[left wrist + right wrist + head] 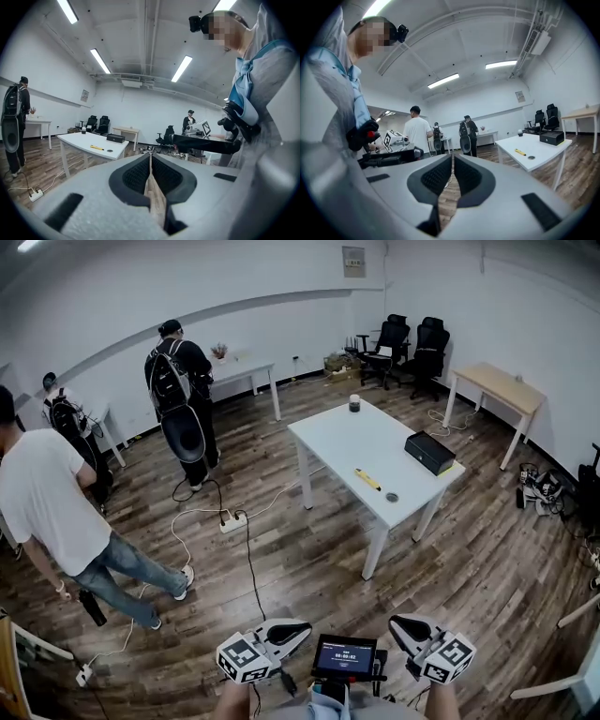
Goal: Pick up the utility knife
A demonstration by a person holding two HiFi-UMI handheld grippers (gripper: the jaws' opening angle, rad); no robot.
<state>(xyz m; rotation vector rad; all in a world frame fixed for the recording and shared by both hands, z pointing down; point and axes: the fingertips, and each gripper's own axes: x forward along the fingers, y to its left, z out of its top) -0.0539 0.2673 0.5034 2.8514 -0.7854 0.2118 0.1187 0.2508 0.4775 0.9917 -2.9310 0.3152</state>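
Bottom of frame: left gripper (292, 631) and right gripper (405, 628) both clenched, nothing between them. Yellow knife (367, 479) lies centre-right on the table (342, 432).

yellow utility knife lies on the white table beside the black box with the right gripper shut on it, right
Not quite: the yellow utility knife lies on the white table beside the black box, but the right gripper is shut on nothing. The right gripper view shows its jaws together and empty.
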